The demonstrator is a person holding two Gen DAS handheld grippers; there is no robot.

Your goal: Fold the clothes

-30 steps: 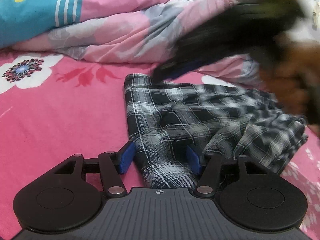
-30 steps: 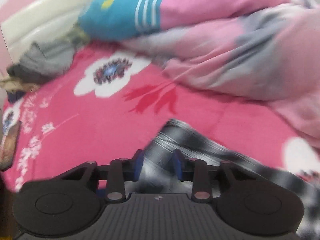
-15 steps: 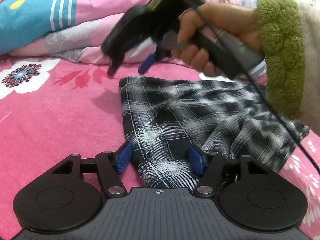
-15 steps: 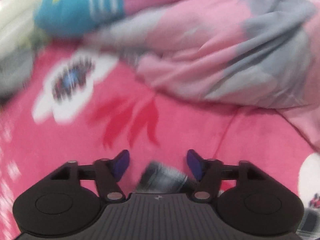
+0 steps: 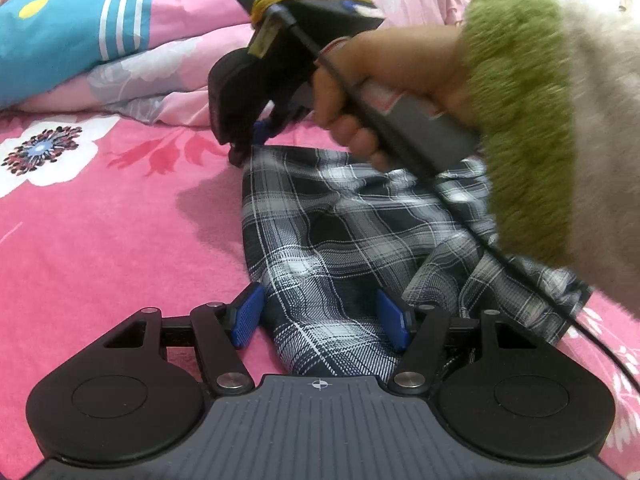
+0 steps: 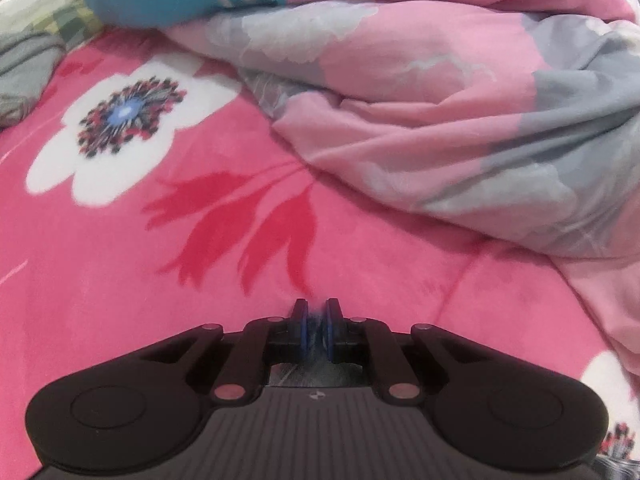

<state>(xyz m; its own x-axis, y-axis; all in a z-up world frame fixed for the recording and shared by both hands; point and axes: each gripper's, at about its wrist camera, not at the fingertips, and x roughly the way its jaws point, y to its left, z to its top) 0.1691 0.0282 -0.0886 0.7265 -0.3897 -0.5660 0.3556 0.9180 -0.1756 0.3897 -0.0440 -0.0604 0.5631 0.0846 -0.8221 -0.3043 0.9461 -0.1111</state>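
The right gripper [image 6: 315, 328] has just snapped closed on the plaid garment's [image 5: 344, 248] far corner at eleven o'clock, while the left gripper [image 5: 322, 316] straddles the near end, jaws apart, so folding can likely begin

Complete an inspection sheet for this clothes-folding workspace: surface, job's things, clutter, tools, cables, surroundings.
Surface: pink floral bedspread.
Job's things: plaid garment, rumpled, lying on the bedspread.
Clutter: bunched pink-grey quilt; blue striped cloth; grey cloth at the edge.
Tools: left tool open, straddling the garment's near end; right tool has just closed, pinching the garment's far corner.
Cables: black cable trailing from the right tool over the garment.
Surroundings: green fuzzy sleeve; wooden furniture, barely visible.
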